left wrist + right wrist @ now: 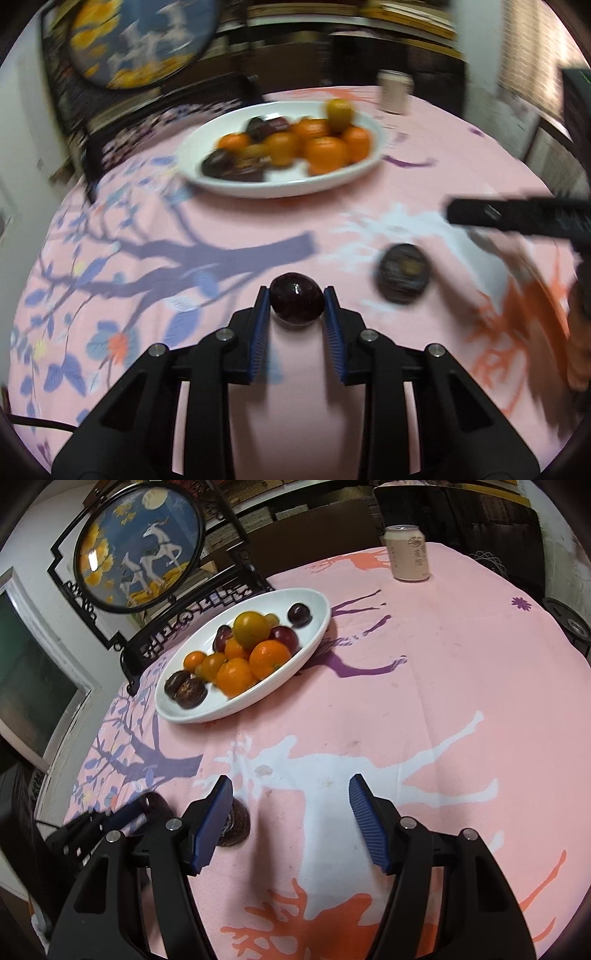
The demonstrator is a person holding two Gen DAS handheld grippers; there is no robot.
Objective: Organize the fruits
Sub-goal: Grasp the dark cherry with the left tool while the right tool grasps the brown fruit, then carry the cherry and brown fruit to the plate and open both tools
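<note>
Fruits filled a white oval dish (314, 605) near the desk's far edge: about six oranges (269, 658) and some five dark plums. Two more plums lay near the front edge; the left claw (297, 301) was clenched on one plum (296, 302), the released right claw (290, 801) beside the other (236, 825). A can (407, 552) stood at the far edge.

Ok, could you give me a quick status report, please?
Left gripper shut on dark plum. Right gripper open, empty. Second dark fruit loose on cloth. Path to plate clear.
</note>
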